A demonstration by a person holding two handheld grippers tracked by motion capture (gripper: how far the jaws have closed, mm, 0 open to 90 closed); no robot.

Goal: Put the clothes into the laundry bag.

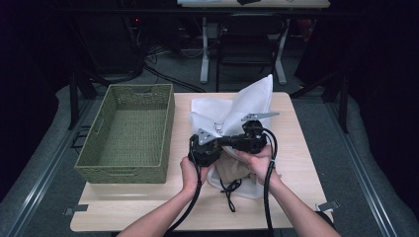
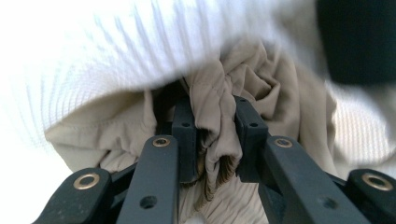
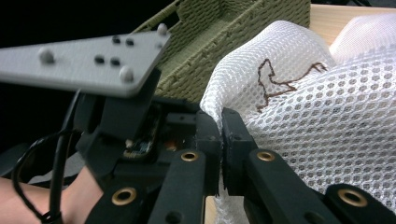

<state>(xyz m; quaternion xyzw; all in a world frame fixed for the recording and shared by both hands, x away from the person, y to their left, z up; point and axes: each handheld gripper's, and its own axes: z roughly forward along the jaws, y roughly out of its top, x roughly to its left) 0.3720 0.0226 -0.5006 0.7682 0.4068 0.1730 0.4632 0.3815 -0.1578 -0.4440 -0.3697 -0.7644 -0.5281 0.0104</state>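
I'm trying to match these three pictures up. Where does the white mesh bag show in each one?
High view: the white mesh bag lies mid-table, right of the green basket, one corner raised.
Left gripper view: it spans the top, blurred, above the beige cloth that the left gripper pinches.
Right gripper view: it covers the right half, its edge clamped by the right gripper.
Shared landmark: the bag's white mesh itself.

Looks like a lab recording room where I work: dark curtained walls, small wooden table on grey floor, cables and desk legs at far side.
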